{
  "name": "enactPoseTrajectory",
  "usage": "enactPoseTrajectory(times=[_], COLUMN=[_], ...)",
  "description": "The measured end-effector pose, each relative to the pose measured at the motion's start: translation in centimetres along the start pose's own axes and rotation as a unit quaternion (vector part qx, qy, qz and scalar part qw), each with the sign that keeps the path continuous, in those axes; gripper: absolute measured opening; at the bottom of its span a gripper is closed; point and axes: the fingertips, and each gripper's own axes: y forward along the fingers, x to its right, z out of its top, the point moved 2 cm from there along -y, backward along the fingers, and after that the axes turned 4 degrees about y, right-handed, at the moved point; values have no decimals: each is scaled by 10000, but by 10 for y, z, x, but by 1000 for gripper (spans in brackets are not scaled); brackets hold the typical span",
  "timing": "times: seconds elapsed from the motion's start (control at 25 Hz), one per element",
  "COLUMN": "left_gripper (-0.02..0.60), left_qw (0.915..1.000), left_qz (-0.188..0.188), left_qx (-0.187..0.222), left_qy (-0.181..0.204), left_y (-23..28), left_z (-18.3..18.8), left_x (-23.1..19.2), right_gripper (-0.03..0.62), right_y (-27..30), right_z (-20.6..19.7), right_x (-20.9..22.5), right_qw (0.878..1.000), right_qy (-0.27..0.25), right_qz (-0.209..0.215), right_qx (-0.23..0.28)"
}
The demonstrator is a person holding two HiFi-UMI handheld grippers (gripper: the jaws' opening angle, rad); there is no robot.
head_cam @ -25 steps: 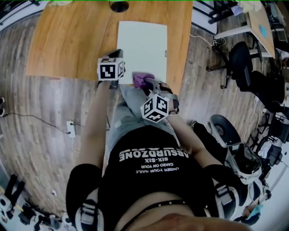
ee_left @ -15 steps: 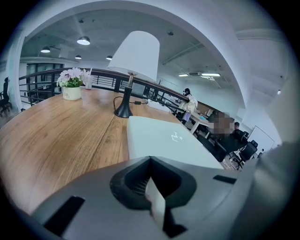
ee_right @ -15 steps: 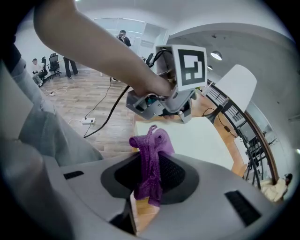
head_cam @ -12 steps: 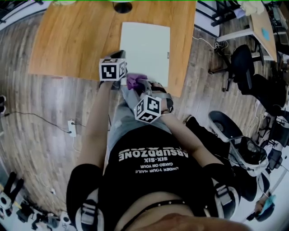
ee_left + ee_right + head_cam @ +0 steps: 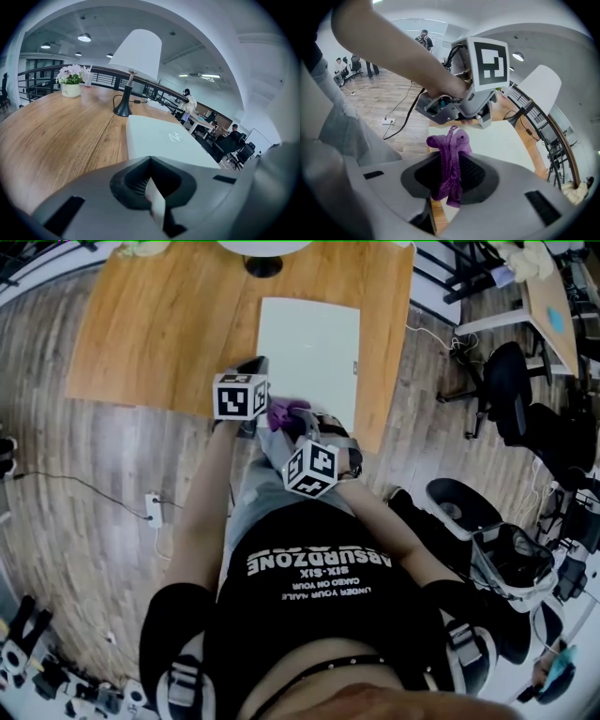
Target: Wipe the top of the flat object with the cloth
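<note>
Wooden table fills the upper part of the head view, and on it, close to its right edge, lies the flat object, a closed pale laptop with a small mark on its lid. Beyond its far end stands a lamp with a white shade and a black foot. The right gripper has its jaws closed on the purple cloth, which is pinched into an upright bunch, with only a short tuft standing out past the jaws. It is held at the near left corner of the laptop, and I cannot tell if the cloth already touches the lid. The left gripper has its jaws together with nothing between them. Its tip is just beside the left edge of the laptop, near that same corner, but whether it touches is not clear. The wiping seems to be only at its start, because the cloth is at the near edge and the whole lid lies ahead of it. To do this step well, I think the right gripper should be tilted so that the tuft meets the lid and not the hard jaw faces, as so little cloth stands out. Light pressure and straight strokes from the near edge toward the lamp, side by side, would cover the top. Pushing sideways to the right looks risky, since the table edge is near there. The left gripper could steady the laptop at its left edge so it does not slide.
</note>
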Motion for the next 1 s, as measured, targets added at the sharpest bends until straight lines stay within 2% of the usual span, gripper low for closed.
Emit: enactPoseTrajectory(times=[0.48, 1.0], left_gripper=[15, 15], left_qw=[9999, 9995], left_qz=[-110, -206], left_qx=[-80, -209], left_qy=[-81, 73], left_y=[-2, -11], left_z=[-1, -7], left_x=[-1, 2], right_gripper=[104, 104], right_y=[17, 29], right_z=[7, 17], right_x=[39, 69], right_qw=[9998, 9992], right_qy=[93, 132], right_qz=[-151, -372], right_qx=[-36, -45])
